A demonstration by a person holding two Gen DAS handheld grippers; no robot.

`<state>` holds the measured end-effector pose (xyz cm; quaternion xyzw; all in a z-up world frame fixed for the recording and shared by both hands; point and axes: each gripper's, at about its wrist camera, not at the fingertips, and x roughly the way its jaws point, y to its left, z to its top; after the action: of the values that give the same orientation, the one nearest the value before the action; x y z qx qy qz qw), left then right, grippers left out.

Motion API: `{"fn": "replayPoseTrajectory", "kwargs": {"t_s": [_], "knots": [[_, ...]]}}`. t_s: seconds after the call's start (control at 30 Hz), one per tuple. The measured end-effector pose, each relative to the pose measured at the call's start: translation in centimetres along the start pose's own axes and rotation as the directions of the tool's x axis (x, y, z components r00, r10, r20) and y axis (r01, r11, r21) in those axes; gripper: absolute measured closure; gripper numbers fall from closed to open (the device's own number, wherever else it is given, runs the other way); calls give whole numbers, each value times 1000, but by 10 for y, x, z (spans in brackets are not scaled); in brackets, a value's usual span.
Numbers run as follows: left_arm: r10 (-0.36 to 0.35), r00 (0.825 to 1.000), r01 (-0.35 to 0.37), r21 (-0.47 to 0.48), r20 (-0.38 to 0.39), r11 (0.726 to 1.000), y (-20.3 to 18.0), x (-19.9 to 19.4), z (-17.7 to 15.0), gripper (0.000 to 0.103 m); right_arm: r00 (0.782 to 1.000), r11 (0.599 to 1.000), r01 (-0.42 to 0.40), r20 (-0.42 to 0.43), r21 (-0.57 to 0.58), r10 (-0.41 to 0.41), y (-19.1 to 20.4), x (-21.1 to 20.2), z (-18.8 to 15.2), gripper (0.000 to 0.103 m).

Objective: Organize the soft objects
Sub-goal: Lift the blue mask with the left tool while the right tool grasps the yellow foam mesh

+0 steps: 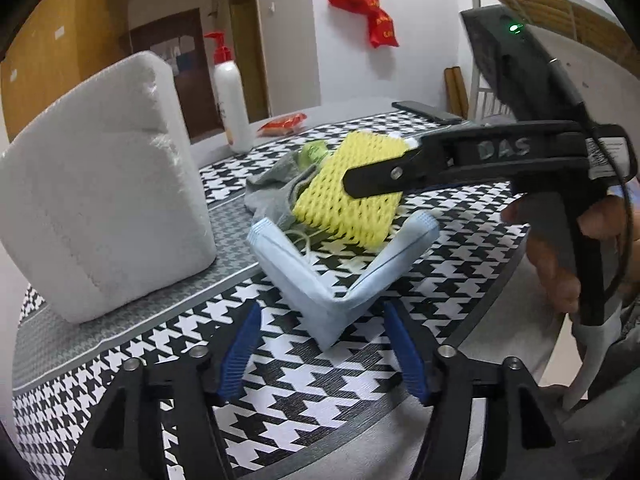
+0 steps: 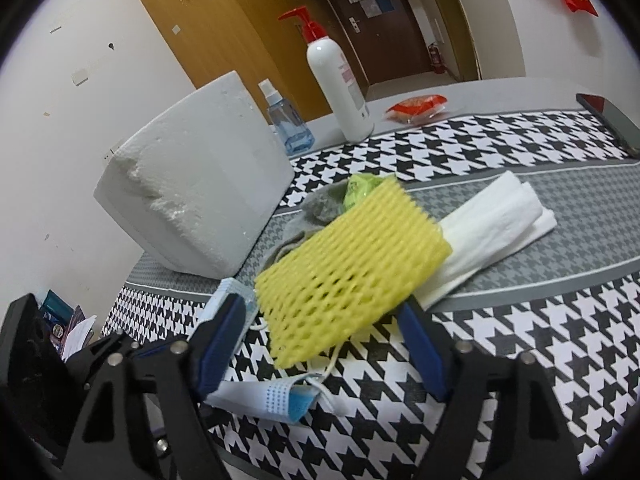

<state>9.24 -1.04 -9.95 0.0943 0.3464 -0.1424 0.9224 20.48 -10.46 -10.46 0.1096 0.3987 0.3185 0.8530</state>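
Note:
A yellow foam net [image 1: 352, 190] hangs above the table, also seen in the right wrist view [image 2: 352, 276]. My right gripper [image 2: 320, 340] is shut on its near edge; in the left wrist view its black fingers [image 1: 384, 178] clamp the net. Under it lie a blue face mask [image 1: 336, 276] [image 2: 276, 396], a grey cloth [image 1: 272, 188] [image 2: 320, 204], a green wrapper [image 2: 360, 186] and folded white tissue [image 2: 492, 220]. My left gripper [image 1: 322, 348] is open and empty, just in front of the mask.
A white foam box [image 1: 104, 208] [image 2: 200, 188] stands at the left. A white pump bottle [image 2: 340, 84], a blue spray bottle [image 2: 288, 120], a red packet [image 2: 416, 106] and a dark phone [image 2: 608, 120] sit at the table's far side. Houndstooth cloth [image 2: 520, 344] covers the table.

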Motion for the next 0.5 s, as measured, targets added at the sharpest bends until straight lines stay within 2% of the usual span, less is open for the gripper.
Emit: {"fn": "replayPoseTrajectory", "kwargs": {"t_s": [0.07, 0.23, 0.3, 0.4, 0.5], "knots": [[6, 1000, -6, 9, 4, 1000, -2, 0, 2, 24, 1000, 1000, 4, -8, 3, -4, -1, 2, 0, 33], [-1, 1000, 0, 34, 9, 999, -6, 4, 10, 24, 1000, 1000, 5, -15, 10, -5, -4, 3, 1, 62], [-3, 1000, 3, 32, 8, 999, -6, 8, 12, 24, 1000, 1000, -1, -2, 9, 1, -4, 1, 1, 79], [-9, 1000, 9, 28, -6, 1000, -4, 16, 15, 24, 1000, 1000, -10, 8, 10, 10, -6, -2, 1, 89], [-6, 1000, 7, 29, -14, 1000, -4, 22, 17, 24, 999, 1000, -14, 31, 7, 14, -7, -10, 2, 90]]}}
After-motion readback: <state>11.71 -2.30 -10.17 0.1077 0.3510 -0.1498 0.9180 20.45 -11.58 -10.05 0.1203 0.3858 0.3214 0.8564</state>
